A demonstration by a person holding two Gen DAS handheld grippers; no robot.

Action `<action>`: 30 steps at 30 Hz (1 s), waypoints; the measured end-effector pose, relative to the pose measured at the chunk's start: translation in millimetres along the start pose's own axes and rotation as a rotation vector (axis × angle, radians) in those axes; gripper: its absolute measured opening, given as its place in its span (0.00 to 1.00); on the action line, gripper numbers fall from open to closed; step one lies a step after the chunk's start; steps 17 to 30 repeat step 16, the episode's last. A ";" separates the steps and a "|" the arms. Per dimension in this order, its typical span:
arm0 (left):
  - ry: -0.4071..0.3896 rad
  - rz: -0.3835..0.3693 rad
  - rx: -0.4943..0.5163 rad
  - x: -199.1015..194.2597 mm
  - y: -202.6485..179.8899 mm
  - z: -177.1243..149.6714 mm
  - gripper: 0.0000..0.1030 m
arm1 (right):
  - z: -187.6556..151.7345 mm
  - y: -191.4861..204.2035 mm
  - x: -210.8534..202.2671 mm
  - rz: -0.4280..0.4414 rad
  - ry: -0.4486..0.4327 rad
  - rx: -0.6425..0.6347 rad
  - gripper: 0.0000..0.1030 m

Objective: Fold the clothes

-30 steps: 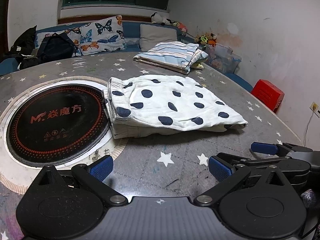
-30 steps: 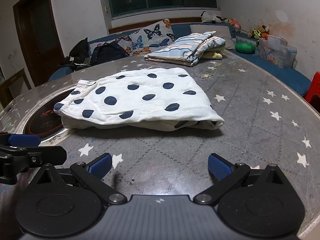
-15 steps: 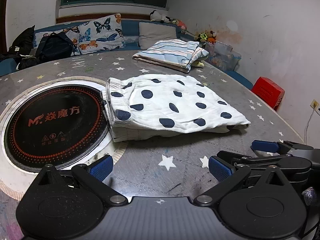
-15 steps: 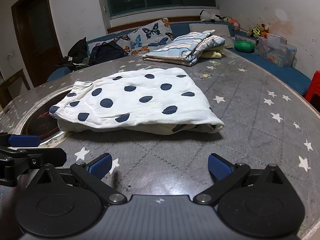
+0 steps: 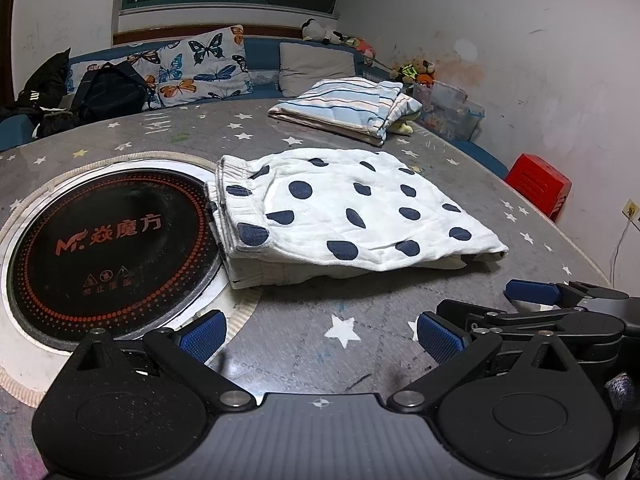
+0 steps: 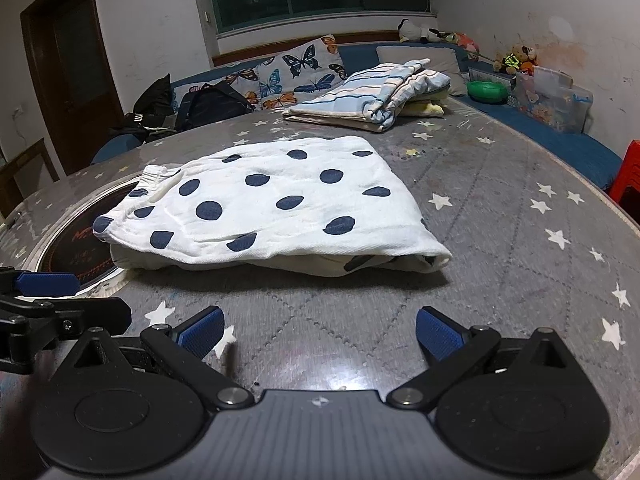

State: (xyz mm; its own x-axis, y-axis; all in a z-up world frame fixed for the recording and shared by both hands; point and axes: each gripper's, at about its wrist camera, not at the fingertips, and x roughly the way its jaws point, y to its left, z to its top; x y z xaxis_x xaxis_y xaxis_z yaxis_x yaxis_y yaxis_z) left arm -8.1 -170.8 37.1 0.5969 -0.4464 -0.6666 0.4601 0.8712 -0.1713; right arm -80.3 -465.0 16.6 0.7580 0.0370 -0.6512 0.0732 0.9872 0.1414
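Observation:
A folded white garment with dark blue dots (image 5: pixel 340 216) (image 6: pixel 272 208) lies in the middle of the grey star-patterned table (image 5: pixel 352 320), its waistband end at the rim of the round black cooktop (image 5: pixel 104 248). My left gripper (image 5: pixel 320 334) hovers open above the table just short of the garment's near edge, nothing between its blue pads. My right gripper (image 6: pixel 320 334) is open too and equally short of that edge. Each gripper shows at the other view's side: the right one (image 5: pixel 536 296), the left one (image 6: pixel 44 284).
A folded striped pile (image 5: pixel 344 108) (image 6: pixel 372 96) rests at the table's far side. Behind it runs a blue sofa with butterfly cushions (image 5: pixel 200 64), a black bag (image 5: pixel 108 92) and toys. A clear plastic box (image 6: pixel 552 98) and a red stool (image 5: pixel 538 186) stand at the right.
Both grippers have drifted slightly closer to the dotted garment and a little left; both remain open. The garment has not moved.

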 end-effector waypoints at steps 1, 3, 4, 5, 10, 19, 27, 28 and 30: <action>0.000 0.001 0.000 0.2 0.2 0.3 1.00 | 0.1 0.2 0.2 -0.001 0.000 0.000 1.00; -0.001 0.000 -0.001 0.6 0.6 1.0 1.00 | 0.4 0.5 0.6 -0.002 0.000 -0.001 1.00; -0.002 -0.001 -0.001 0.8 0.7 1.3 1.00 | 0.4 0.6 0.6 -0.002 0.000 -0.001 1.00; -0.002 -0.002 -0.002 1.0 0.8 1.6 1.00 | 0.6 0.5 0.7 -0.002 0.000 -0.001 1.00; -0.003 -0.001 -0.004 2.2 0.8 2.1 1.00 | 1.3 0.3 1.5 -0.003 0.001 -0.001 1.00; -0.011 0.011 -0.009 2.9 2.2 2.8 1.00 | 2.1 0.3 2.3 -0.002 0.001 -0.002 1.00; -0.011 0.011 -0.009 2.9 2.2 2.8 1.00 | 2.1 0.3 2.3 -0.002 0.001 -0.002 1.00; -0.011 0.011 -0.009 2.9 2.2 2.8 1.00 | 2.1 0.3 2.3 -0.002 0.001 -0.002 1.00; -0.011 0.011 -0.009 2.9 2.2 2.8 1.00 | 2.1 0.3 2.3 -0.002 0.001 -0.002 1.00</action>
